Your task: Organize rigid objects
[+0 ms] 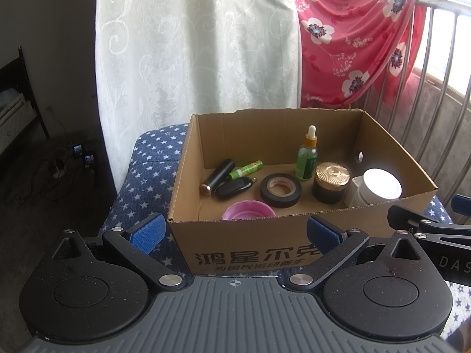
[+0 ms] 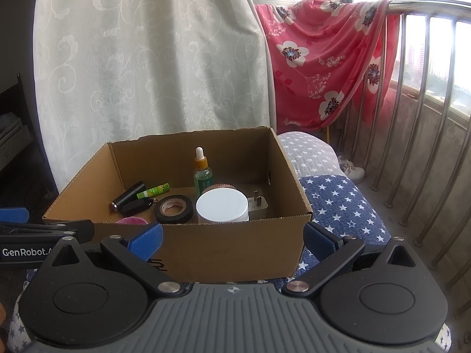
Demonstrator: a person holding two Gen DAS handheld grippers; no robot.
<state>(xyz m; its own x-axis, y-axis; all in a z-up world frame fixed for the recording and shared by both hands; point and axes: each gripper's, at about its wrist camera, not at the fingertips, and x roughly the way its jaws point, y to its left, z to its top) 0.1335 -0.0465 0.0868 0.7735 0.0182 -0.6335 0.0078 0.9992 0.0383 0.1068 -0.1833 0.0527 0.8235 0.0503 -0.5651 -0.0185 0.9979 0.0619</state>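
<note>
Both hand-held grippers, left [image 1: 234, 231] and right [image 2: 232, 236], gape empty; cardboard box [image 1: 244, 245] rim half-hides pink lid [image 1: 248, 210].

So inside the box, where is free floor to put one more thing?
In the cardboard box, bare floor lies along the back wall, between the green tube and the dropper bottle. The front row, black tape roll to white jar, is crowded.

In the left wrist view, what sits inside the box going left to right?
Black tube → green tube → tape roll → dropper bottle → gold-lidded jar → white jar.
</note>
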